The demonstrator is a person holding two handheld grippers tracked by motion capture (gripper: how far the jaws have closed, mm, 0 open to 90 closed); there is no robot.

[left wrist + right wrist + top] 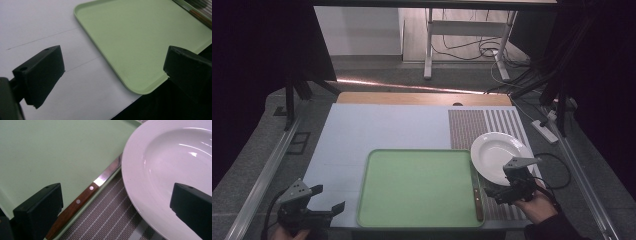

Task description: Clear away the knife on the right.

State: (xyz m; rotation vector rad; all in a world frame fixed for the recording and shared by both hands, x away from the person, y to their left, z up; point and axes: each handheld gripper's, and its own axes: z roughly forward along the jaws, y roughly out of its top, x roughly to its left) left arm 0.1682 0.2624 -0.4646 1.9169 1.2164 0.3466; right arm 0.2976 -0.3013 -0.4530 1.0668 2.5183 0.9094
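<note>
We find the knife (pixel 82 197) along the green tray's (pixel 412 185) right rim — between the right gripper's (pixel 115 207) wide-open, empty fingers. Left gripper (pixel 112 72) likewise open, empty — at the tray's near-left corner.

Green tray (pixel 417 187) centre bare, knife (pixel 477 196) apparently along edge, plate (pixel 497 152) beside

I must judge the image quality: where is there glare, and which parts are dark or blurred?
High view: dim, dark at both sides, with a bright strip on the floor behind the table. Right gripper view: glare streaks on the white plate and the knife blade; near jaws soft. Left gripper view: even light on the green tray; black bottom right corner.
</note>
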